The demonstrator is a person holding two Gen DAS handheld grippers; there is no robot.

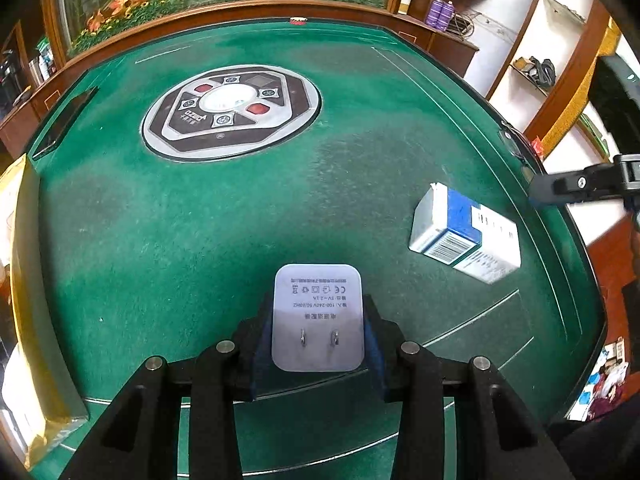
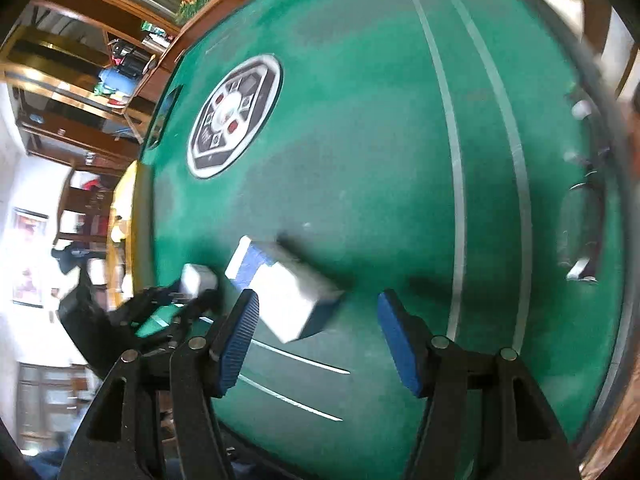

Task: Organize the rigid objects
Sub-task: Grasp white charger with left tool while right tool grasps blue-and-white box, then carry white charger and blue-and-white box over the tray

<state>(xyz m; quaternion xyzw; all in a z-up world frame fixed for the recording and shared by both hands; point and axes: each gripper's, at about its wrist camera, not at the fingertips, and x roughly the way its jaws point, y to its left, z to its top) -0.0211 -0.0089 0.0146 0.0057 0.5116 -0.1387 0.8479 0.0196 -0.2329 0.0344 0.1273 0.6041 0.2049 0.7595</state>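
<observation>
A white power adapter (image 1: 318, 316) with two metal prongs facing the camera sits between the blue pads of my left gripper (image 1: 318, 344), which is shut on it just above the green felt table (image 1: 200, 220). To its right a white and blue box (image 1: 466, 236) lies flat on the felt. In the right wrist view the box (image 2: 288, 296) is blurred and lies just ahead of my right gripper (image 2: 318, 304), reaching in between the spread fingers; the pads do not press on it. The left gripper (image 2: 192, 292) with the adapter (image 2: 198, 278) shows at the box's left.
A round control panel (image 1: 232, 110) sits in the table's middle. A yellow package (image 1: 24, 280) stands at the left edge. A raised wooden rim (image 1: 256, 10) bounds the far side. A metal fitting (image 2: 580, 232) is set near the right edge.
</observation>
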